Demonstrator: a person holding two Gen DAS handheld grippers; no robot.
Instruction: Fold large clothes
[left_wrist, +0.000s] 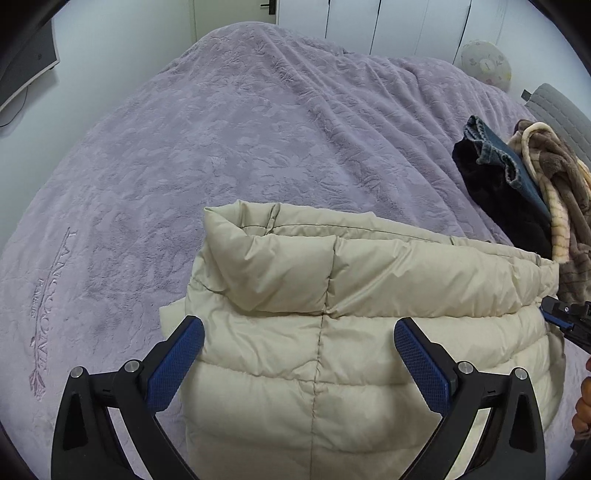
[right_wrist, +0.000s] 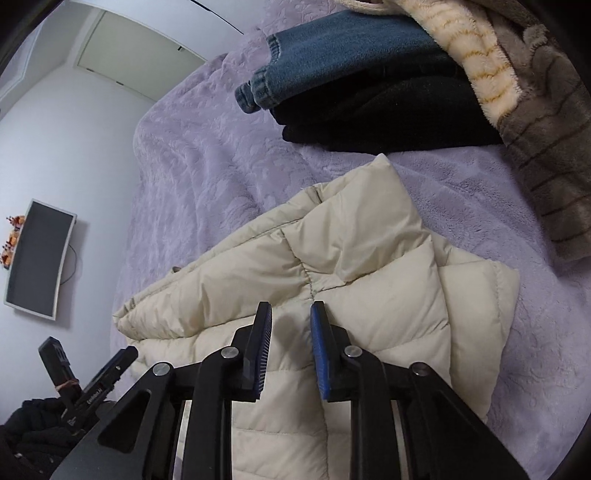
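Observation:
A cream puffer jacket (left_wrist: 332, 350) lies folded on the purple bedspread (left_wrist: 221, 147), its collar end rolled over on top. My left gripper (left_wrist: 299, 332) is open wide just above the jacket, its blue pads on either side of the middle seam, holding nothing. My right gripper (right_wrist: 291, 314) hovers over the same jacket (right_wrist: 351, 288) near the seam, its jaws narrowly apart with only a small gap and no fabric between them. The right gripper's tip shows at the right edge of the left wrist view (left_wrist: 565, 314).
A pile of clothes lies at the bed's far right: blue jeans (right_wrist: 332, 66), a black garment (right_wrist: 388, 118) and a brown and cream striped fleece (right_wrist: 524, 110). A wall monitor (right_wrist: 37, 258) hangs at left. White wardrobe doors (left_wrist: 406, 26) stand behind the bed.

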